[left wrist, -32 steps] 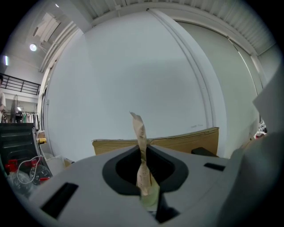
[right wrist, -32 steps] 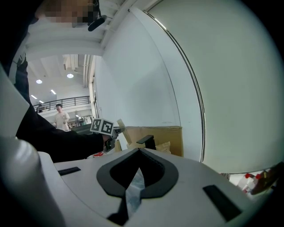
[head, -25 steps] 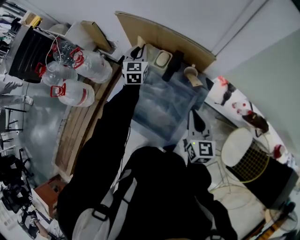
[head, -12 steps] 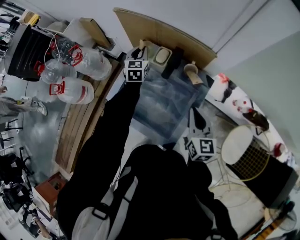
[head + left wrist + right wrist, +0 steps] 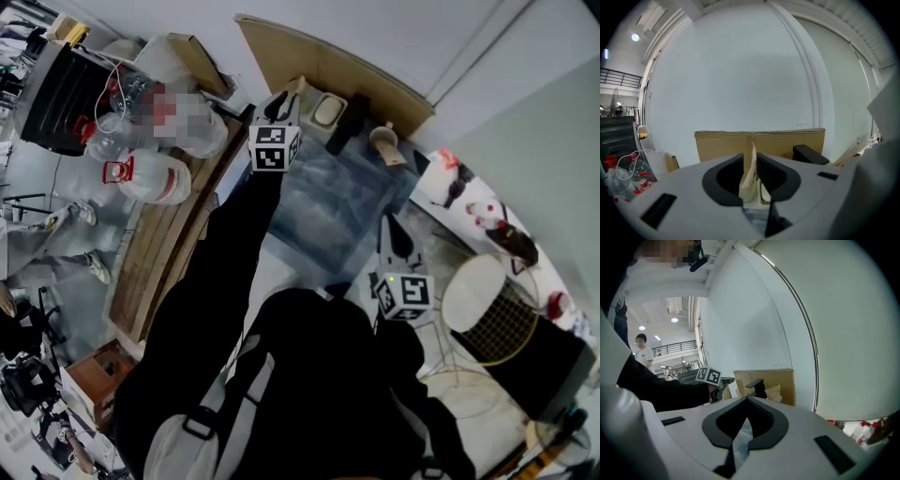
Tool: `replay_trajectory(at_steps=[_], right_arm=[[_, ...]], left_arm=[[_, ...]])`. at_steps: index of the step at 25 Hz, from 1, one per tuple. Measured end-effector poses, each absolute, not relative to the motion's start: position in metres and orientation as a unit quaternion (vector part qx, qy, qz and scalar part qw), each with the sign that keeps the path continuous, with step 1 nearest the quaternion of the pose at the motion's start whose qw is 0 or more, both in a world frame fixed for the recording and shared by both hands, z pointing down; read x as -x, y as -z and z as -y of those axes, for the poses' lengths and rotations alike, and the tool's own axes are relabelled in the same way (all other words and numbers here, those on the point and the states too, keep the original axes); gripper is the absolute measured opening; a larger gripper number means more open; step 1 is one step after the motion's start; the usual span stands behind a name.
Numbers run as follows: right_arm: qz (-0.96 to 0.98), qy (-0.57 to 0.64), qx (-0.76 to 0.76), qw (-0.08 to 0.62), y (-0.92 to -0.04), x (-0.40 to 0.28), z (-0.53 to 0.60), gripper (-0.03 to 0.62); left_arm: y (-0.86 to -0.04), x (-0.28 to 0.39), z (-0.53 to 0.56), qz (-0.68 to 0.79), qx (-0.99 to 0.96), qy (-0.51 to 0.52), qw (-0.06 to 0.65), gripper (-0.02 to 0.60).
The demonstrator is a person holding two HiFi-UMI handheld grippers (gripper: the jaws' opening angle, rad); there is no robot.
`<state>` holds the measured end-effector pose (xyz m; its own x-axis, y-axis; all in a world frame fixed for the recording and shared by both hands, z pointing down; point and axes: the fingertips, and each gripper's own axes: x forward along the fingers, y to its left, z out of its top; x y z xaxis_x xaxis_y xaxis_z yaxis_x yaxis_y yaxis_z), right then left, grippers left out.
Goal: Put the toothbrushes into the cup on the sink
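My left gripper (image 5: 284,101) reaches over the far edge of the sink (image 5: 323,220) and is shut on a beige toothbrush (image 5: 299,86). In the left gripper view the toothbrush (image 5: 751,174) stands upright between the closed pads of the left gripper (image 5: 752,164). A beige cup (image 5: 326,113) sits just right of it, beside the black faucet (image 5: 349,122). My right gripper (image 5: 389,225) hovers over the sink's near right corner, shut with nothing in it. In its own view the right gripper (image 5: 746,404) looks toward the left gripper (image 5: 712,380) and the faucet (image 5: 754,386).
A cardboard sheet (image 5: 328,66) leans on the wall behind the sink. A beige holder (image 5: 384,145) stands right of the faucet. Large water bottles (image 5: 150,178) lie at the left, and a wire basket (image 5: 497,319) sits at the right. A person (image 5: 643,352) stands far off.
The left gripper with the toothbrush has edged slightly right toward the cup. The right gripper has barely moved.
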<state>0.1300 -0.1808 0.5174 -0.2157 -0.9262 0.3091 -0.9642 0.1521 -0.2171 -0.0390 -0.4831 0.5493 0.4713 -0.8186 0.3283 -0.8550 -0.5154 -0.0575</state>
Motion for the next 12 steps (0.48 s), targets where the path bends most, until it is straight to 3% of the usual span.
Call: replay_trajectory(at_steps=[12], right_arm=[[0.76, -0.177, -0.624, 0.041, -0.502, -0.128, 0.162, 0.002]], left_arm=[[-0.519, 0.054, 0.432, 0.503, -0.852, -0.134, 0.053, 0.066]])
